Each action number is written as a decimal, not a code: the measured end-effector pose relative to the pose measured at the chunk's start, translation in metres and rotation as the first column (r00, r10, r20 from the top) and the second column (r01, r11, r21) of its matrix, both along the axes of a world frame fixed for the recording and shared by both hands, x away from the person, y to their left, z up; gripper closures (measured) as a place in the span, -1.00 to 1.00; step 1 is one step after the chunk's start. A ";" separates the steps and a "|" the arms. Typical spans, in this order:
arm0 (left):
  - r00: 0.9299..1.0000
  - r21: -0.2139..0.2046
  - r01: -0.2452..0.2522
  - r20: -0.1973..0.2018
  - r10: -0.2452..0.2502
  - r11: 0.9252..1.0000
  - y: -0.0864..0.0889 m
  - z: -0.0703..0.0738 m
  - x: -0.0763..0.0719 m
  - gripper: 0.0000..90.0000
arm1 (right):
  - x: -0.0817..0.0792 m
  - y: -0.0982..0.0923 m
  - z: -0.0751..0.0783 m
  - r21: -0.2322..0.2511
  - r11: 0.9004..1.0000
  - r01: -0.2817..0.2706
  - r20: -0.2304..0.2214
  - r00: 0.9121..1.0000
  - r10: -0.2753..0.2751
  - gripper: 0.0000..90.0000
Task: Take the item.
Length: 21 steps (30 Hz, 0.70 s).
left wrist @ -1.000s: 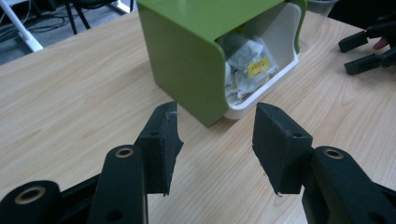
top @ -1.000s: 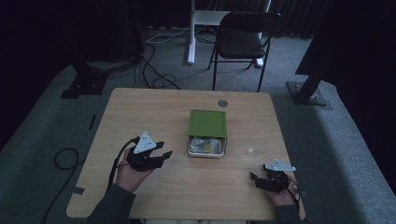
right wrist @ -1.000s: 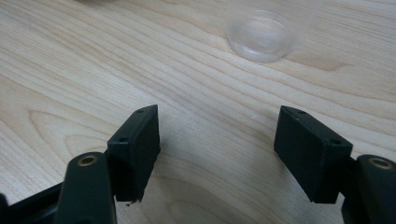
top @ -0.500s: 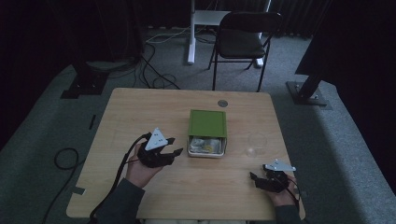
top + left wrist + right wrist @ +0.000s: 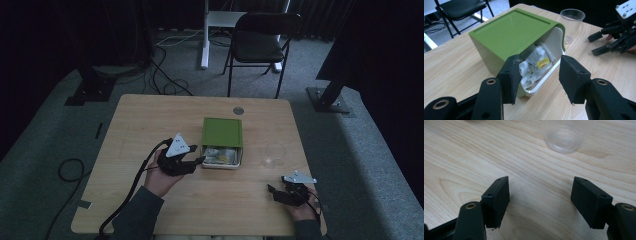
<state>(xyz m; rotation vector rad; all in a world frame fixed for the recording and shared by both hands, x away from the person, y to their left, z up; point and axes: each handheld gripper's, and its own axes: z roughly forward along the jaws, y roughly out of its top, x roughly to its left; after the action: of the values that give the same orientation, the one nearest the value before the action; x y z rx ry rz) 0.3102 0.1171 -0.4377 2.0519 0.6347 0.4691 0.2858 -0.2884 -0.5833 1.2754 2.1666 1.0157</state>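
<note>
At desk centre, left tool [image 5: 537, 78] spread wide, holding nothing, jaws at the open end of the green box [image 5: 222, 131]; white insert holds soft wrapped packets [image 5: 537, 62], probably light, crushable; pinch one by its wrapper edge. Right tool [image 5: 540, 202] released, near clear cup [image 5: 564, 138], fragile, tip-prone.

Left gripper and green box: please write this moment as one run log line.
left gripper: open, at green box opening | right gripper: open, over bare table | clear cup: upright, untouched
</note>
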 end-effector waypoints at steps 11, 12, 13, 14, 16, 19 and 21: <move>0.998 0.057 0.062 -0.008 -0.062 0.996 -0.030 -0.002 0.007 0.27 | 0.000 0.000 0.000 -0.001 1.000 -0.002 -0.001 1.000 0.002 -0.32; 0.998 0.068 0.069 -0.009 -0.068 0.995 -0.033 -0.004 0.007 0.28 | 0.000 0.000 0.000 -0.001 1.000 -0.002 -0.001 1.000 0.002 -0.32; 0.997 0.086 0.074 -0.010 -0.073 0.994 -0.037 -0.005 0.008 0.28 | 0.000 0.000 0.000 0.000 1.000 -0.002 -0.001 1.000 0.002 -0.32; 0.997 0.106 0.078 -0.009 -0.078 0.991 -0.041 -0.006 0.009 0.28 | 0.000 0.000 0.000 0.000 1.000 -0.002 -0.001 1.000 0.002 -0.32; 0.997 0.121 0.083 -0.008 -0.082 0.989 -0.045 -0.008 0.010 0.28 | 0.000 0.000 0.000 0.000 1.000 -0.002 -0.001 1.000 0.002 -0.32; 0.995 0.133 0.102 -0.022 -0.100 0.986 -0.056 -0.012 0.014 0.29 | 0.000 0.000 0.000 0.000 1.000 -0.002 -0.001 1.000 0.002 -0.32; 0.995 0.140 0.104 -0.029 -0.101 0.985 -0.061 -0.016 0.017 0.30 | 0.000 0.000 0.000 0.000 1.000 -0.002 0.000 1.000 0.002 -0.32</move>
<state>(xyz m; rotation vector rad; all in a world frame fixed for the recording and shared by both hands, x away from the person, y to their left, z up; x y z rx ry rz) 0.3270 0.0563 -0.4540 2.2145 0.5188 0.4429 0.2859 -0.2884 -0.5832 1.2738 2.1686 1.0160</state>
